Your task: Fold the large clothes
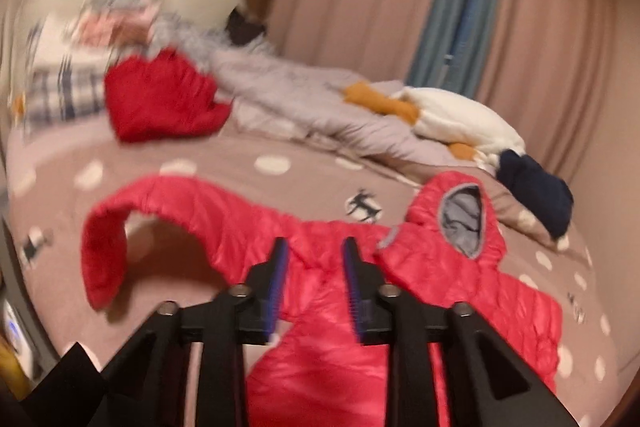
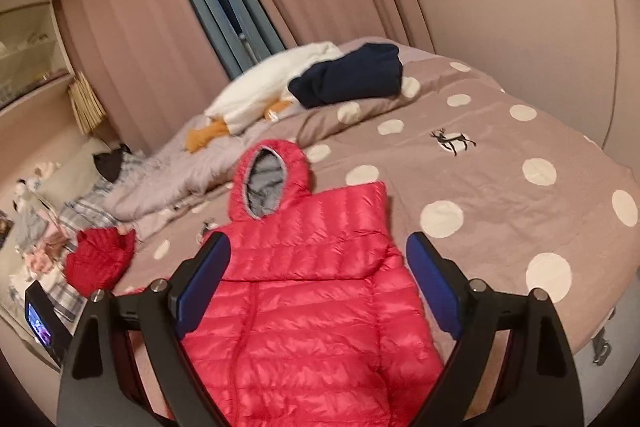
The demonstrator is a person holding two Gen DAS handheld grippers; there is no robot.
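A red hooded puffer jacket (image 1: 332, 307) lies on the dotted bedspread (image 1: 280, 187). In the left wrist view its left sleeve (image 1: 108, 247) arches up off the bed, and the hood (image 1: 460, 223) lies to the right. My left gripper (image 1: 314, 255) hovers over the jacket's shoulder area, fingers partly apart, nothing seen between them. In the right wrist view the jacket (image 2: 312, 307) lies with its right sleeve folded in over the body. My right gripper (image 2: 318, 251) is wide open above the jacket's chest, empty.
A folded darker red garment (image 1: 160, 103) lies further up the bed, also in the right wrist view (image 2: 100, 259). A grey duvet (image 1: 304, 99), a white plush goose (image 1: 460, 123) and a navy garment (image 1: 536, 187) lie toward the curtains. A pile of clothes (image 1: 112, 23) sits at the headboard.
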